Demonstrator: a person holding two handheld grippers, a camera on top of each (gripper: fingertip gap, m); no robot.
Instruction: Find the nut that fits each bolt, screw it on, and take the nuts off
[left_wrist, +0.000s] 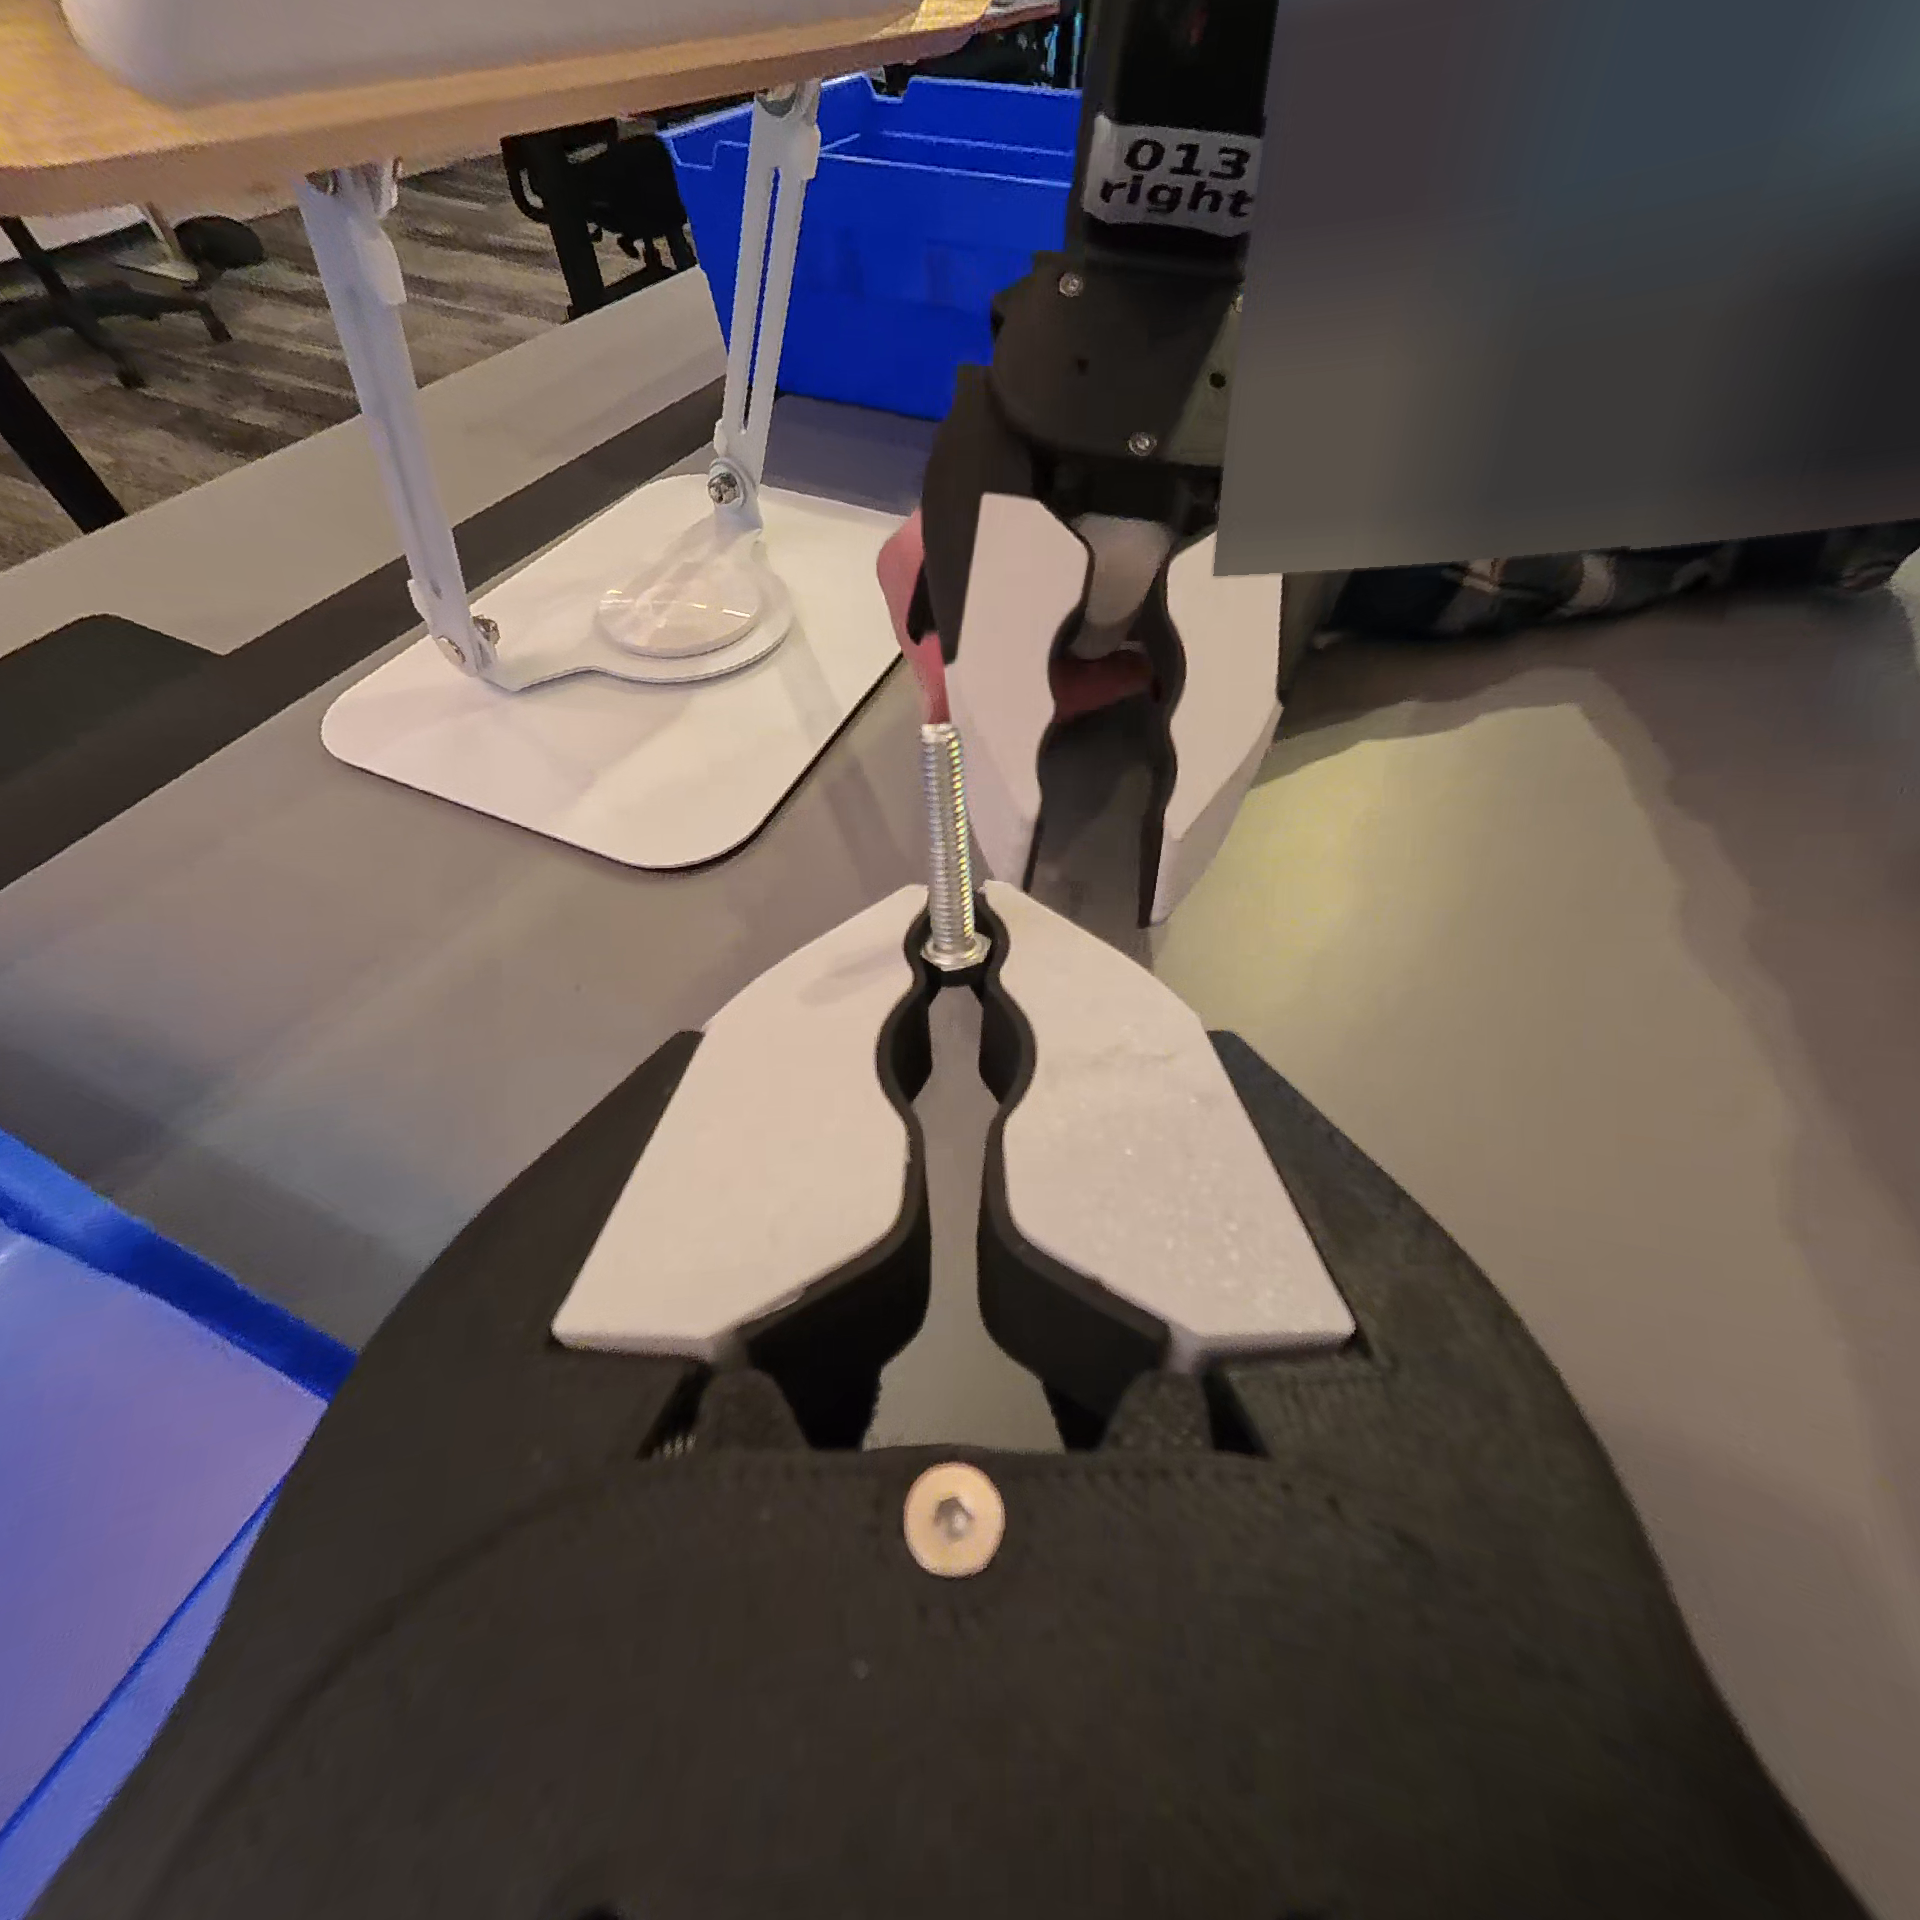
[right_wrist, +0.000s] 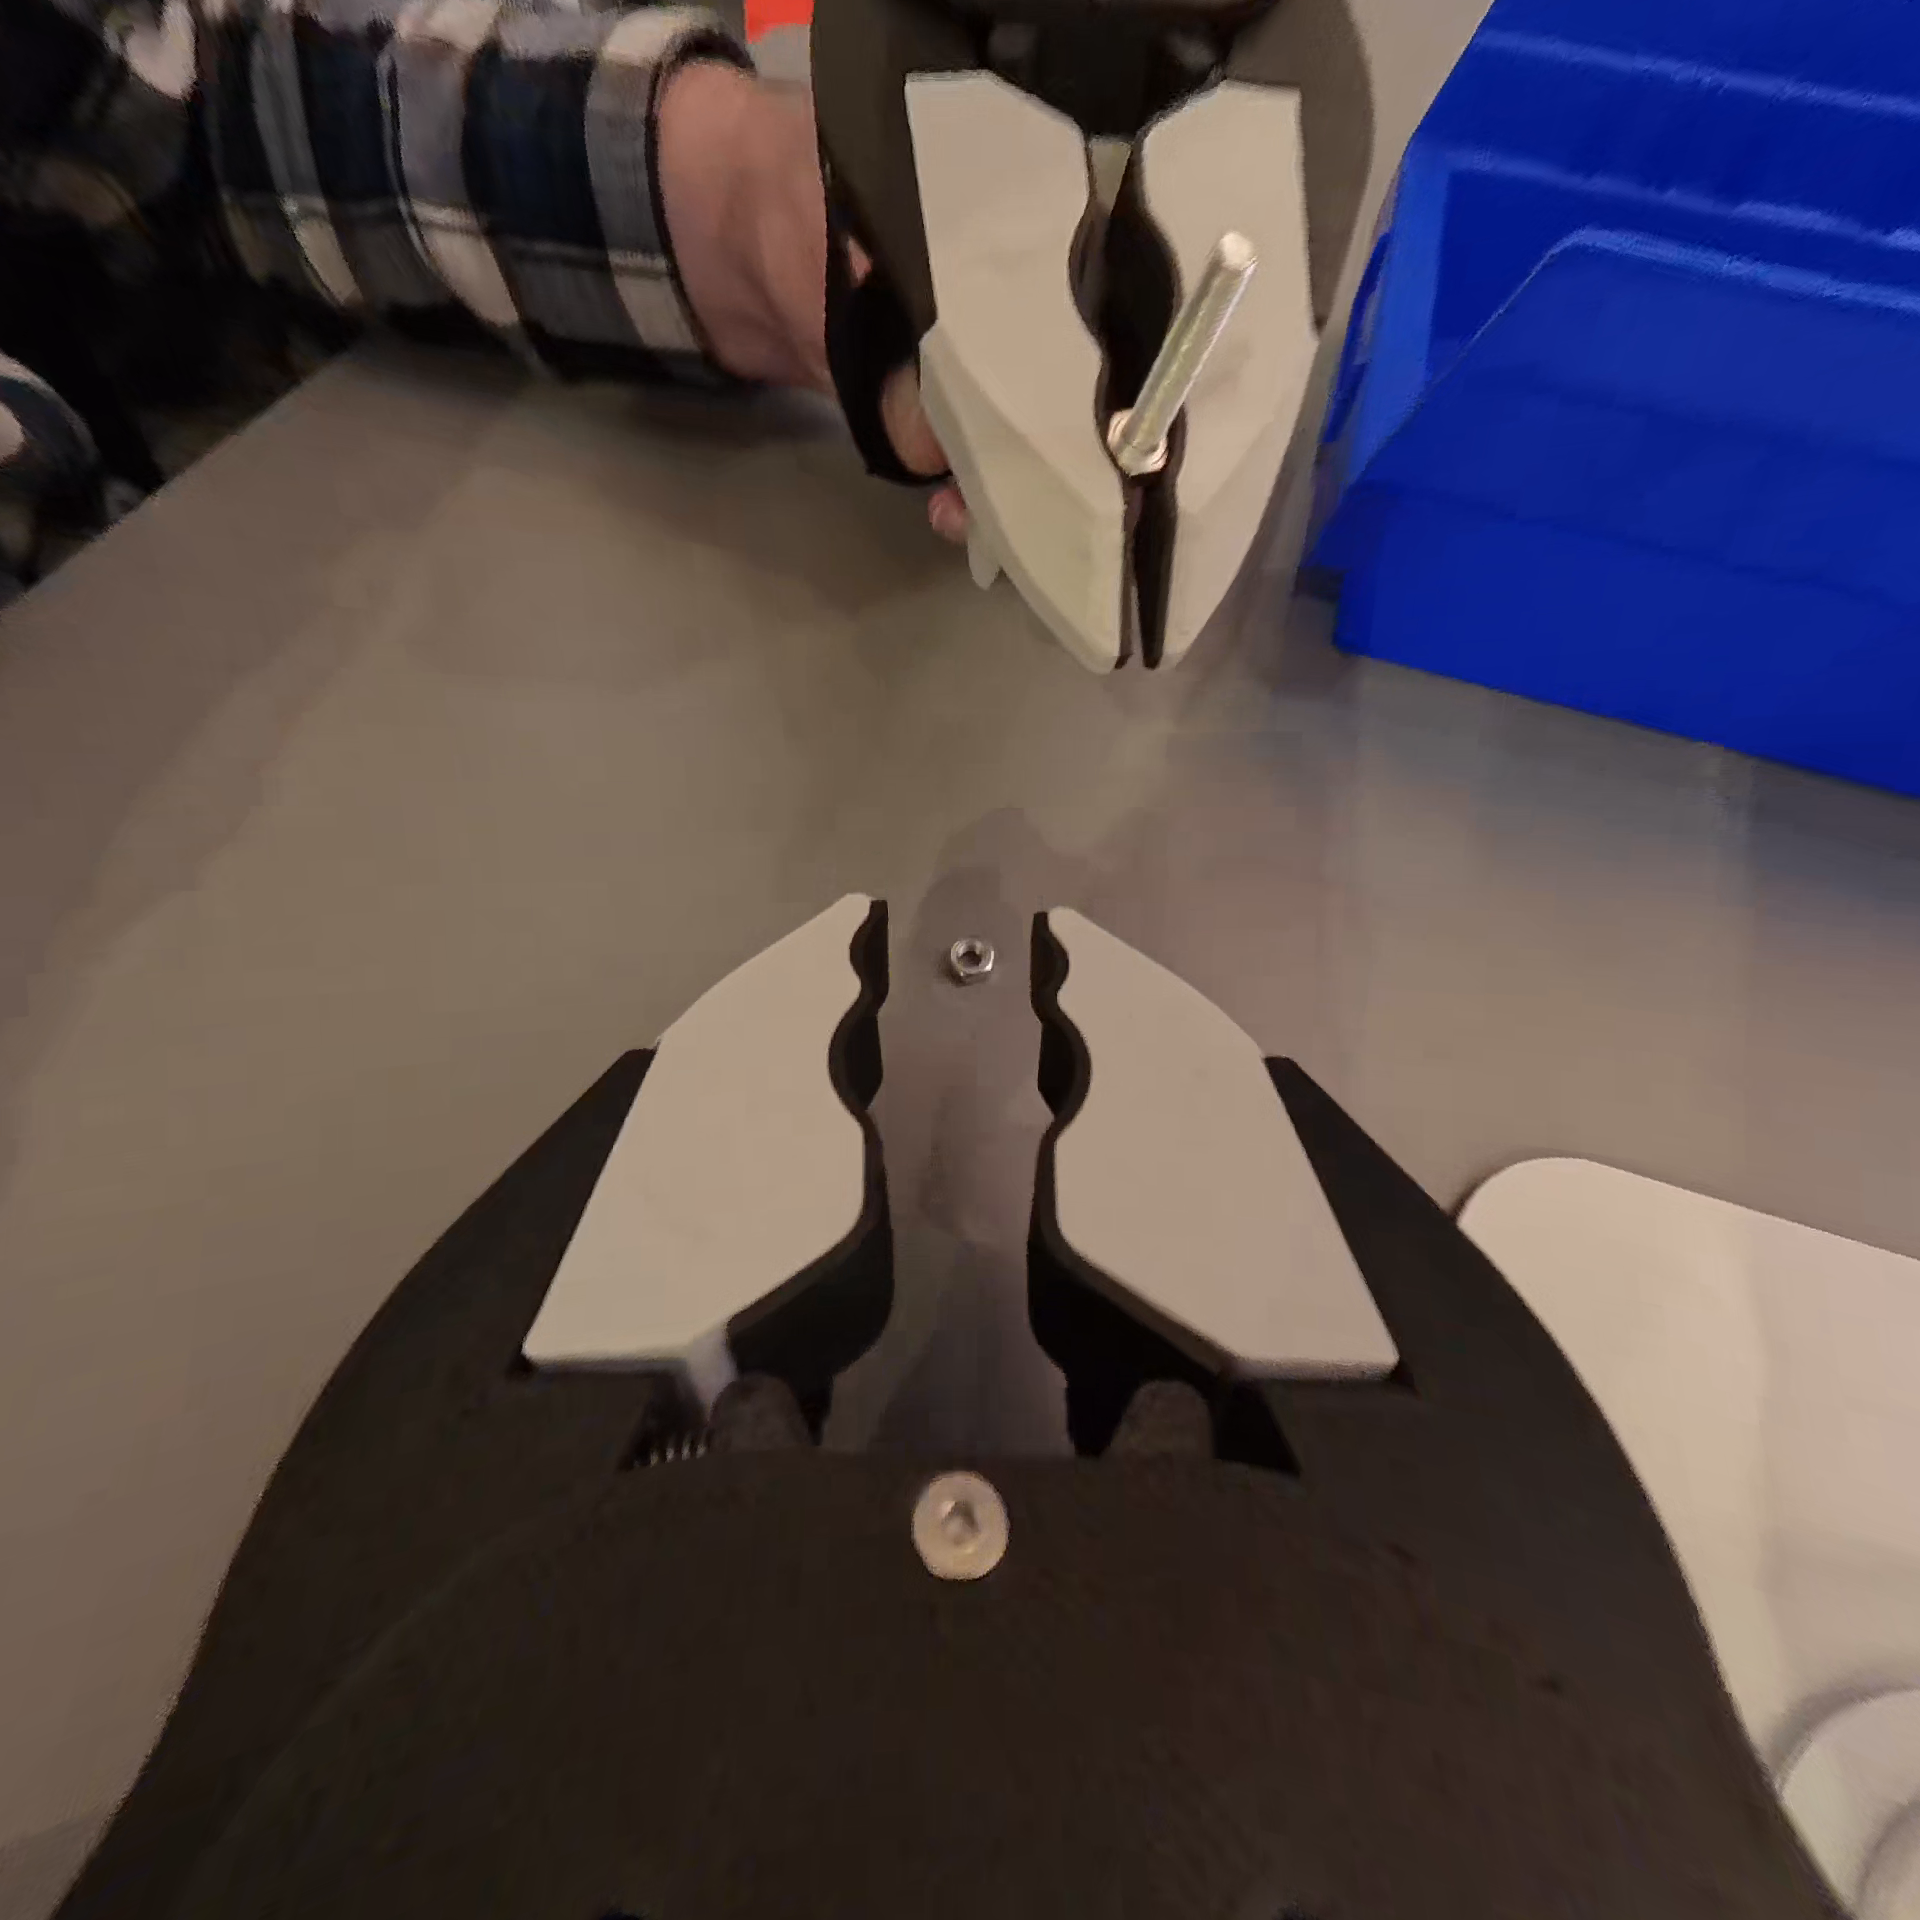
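1. The right gripper (right_wrist: 960, 961) is hanging low over the grey table (right_wrist: 416, 831) with its jaws apart, straddling a small silver nut (right_wrist: 971, 958). Gaps are showing between the nut and both pads, so nothing is being held; probably it is lining up to pick the nut.
2. Beyond the nut, the left gripper (right_wrist: 1127, 457) is clamping a silver bolt (right_wrist: 1184, 348) just above its head, with the threaded shank sticking free, likely so a nut can be spun on.
3. Right of the bolt, a blue bin (right_wrist: 1662, 416) is sitting on the table; a white stand base (right_wrist: 1662, 1351) is lying nearer, right of the nut.
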